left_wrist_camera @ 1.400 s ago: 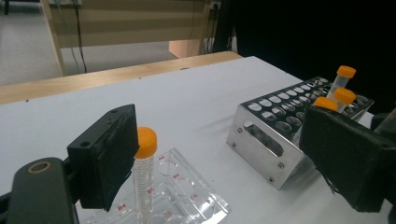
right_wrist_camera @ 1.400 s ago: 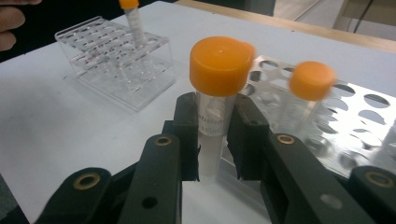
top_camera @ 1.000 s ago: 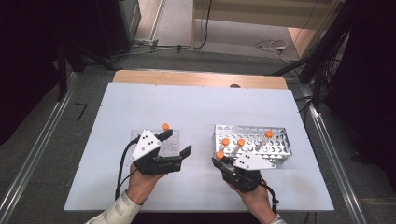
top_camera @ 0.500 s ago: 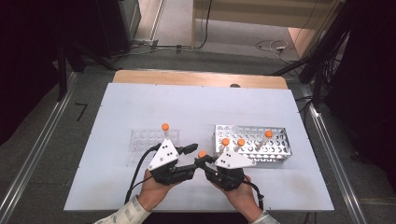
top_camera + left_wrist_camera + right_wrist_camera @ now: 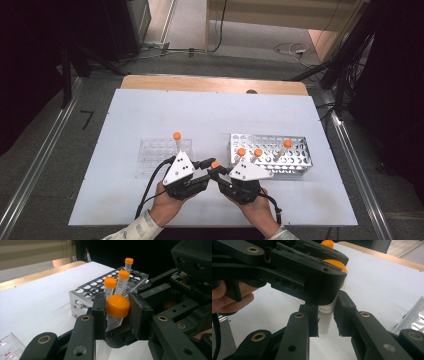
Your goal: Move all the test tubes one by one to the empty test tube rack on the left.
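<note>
Tube: clear plastic test tube with a smooth orange screw cap (image 5: 118, 306), printed scale on its wall, held above the white table (image 5: 150, 110) between both grippers.
Left gripper (image 5: 117, 312): black jaws pinching the tube just under the cap.
Right gripper (image 5: 326, 317): rough-padded jaws around the tube's lower body, slightly spread.
Rack: perforated shiny metal tube rack (image 5: 295, 155), just beside, three capped tubes upright.

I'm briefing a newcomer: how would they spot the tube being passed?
Start at the metal rack on the white table. Just left of its front corner, two grippers meet. The tube between them is the one orange-capped tube held in the air, not standing in a rack.
</note>
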